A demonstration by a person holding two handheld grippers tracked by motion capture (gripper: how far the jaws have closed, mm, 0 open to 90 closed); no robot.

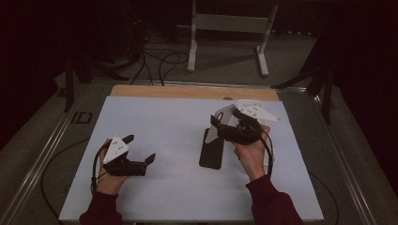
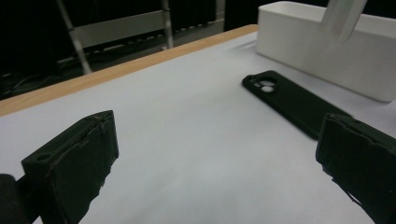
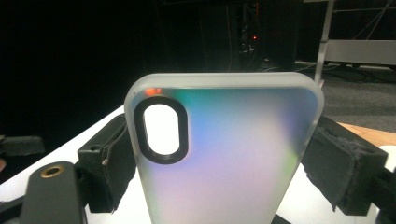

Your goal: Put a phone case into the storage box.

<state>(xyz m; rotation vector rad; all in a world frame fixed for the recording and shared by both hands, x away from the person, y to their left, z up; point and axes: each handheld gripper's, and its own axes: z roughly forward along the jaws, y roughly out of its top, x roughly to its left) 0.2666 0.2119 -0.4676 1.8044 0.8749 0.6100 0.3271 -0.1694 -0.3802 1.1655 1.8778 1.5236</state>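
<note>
Overhead, the table (image 1: pixel 155 122) carries a pale sheet with a strip of bare wood along its far edge, and the room beyond is dark: grey floor, loose cables, and one white metal frame (image 1: pixel 230 28) standing past the table.

At the left, the left gripper (image 1: pixel 141 149) rests low over the sheet with its jaws spread wide and nothing between them. Ahead of those jaws, in the left gripper view, lies one black phone case (image 2: pixel 292 100) flat on the sheet, camera cutouts at its far end, and just beyond it stands one white box (image 2: pixel 327 51).

Further right, the right gripper (image 1: pixel 225 123) is lifted above the sheet, its jaws closed against the two long edges of one frosted translucent phone case (image 3: pixel 224 154), held upright with its oval camera opening near the top. The black case lies on the sheet just below this gripper.

Counted: two grippers, two phone cases, one box.
</note>
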